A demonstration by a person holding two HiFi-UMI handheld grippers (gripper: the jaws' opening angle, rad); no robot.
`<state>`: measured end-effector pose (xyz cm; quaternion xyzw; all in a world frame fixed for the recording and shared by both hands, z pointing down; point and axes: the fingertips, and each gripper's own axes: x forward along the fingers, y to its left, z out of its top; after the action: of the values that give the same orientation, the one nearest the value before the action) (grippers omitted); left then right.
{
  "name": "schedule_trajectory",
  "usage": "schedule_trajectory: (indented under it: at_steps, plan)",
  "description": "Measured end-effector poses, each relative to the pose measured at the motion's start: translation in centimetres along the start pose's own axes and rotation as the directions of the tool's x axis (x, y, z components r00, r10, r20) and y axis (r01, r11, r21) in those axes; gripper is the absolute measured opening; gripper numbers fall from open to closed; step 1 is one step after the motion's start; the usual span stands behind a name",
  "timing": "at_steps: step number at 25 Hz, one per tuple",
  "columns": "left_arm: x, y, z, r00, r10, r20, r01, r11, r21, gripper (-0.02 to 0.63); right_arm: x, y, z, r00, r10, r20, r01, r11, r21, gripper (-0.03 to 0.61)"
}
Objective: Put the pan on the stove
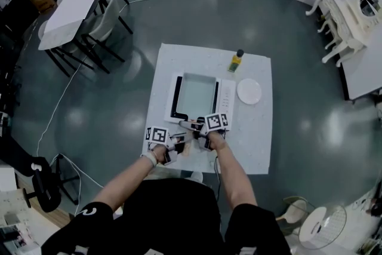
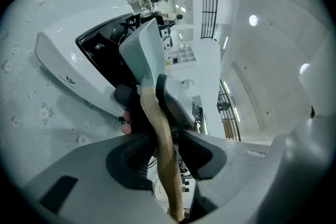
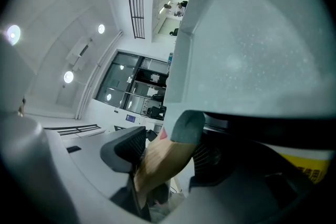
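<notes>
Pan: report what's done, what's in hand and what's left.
Done: the pan looks set on the stove. In hand: its wooden handle lies between the jaws of the left gripper and the right gripper, both open, pads not pressing. Left: probably only drawing both grippers back off the handle.

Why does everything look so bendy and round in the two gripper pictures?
Left gripper view: the wide lens curves straight lines, corners go black, the near wooden handle looks soft. Right gripper view: same curving, the pan looms huge and blurry. Head view: dim, with pale glare patches on the shiny floor.
</notes>
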<state>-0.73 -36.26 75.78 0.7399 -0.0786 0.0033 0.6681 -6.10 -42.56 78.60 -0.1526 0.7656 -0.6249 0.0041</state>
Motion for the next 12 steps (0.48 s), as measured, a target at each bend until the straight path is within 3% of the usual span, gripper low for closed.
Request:
schedule_trajectory:
  at_steps: [3,7,9,12]
  plan:
    - [-0.4,0.1,0.6,1.0,0.0,0.019,0.0,1.0,0.029,0.153,-0.4,0.1,0.0,1.0,0.004,0.015,-0.004,1.0,0.003,0.244]
    - [-0.8,-1.2,1.2,0.996,-0.07,0.052,0.069,0.997,0.02,0.178,-1.4,0.0,0.0,0.999,-0.003,0.033,0.003,1.0,-0.006,0.252]
    - [-1.7,-0.8,1.9,0.997,-0.035,0.072,0.032,0.998,0.051,0.181,-2.3,-0.2,-0.1,0.999,-0.028,0.047,0.028,1.0,0.006,0.255]
    - [-3.1,-0.5,2.6,0.992,-0.015,0.126,0.012,1.0,0.024,0.181,-3.5,0.1,0.0,0.997,-0.04,0.072,0.04,0.999,0.007,0.255]
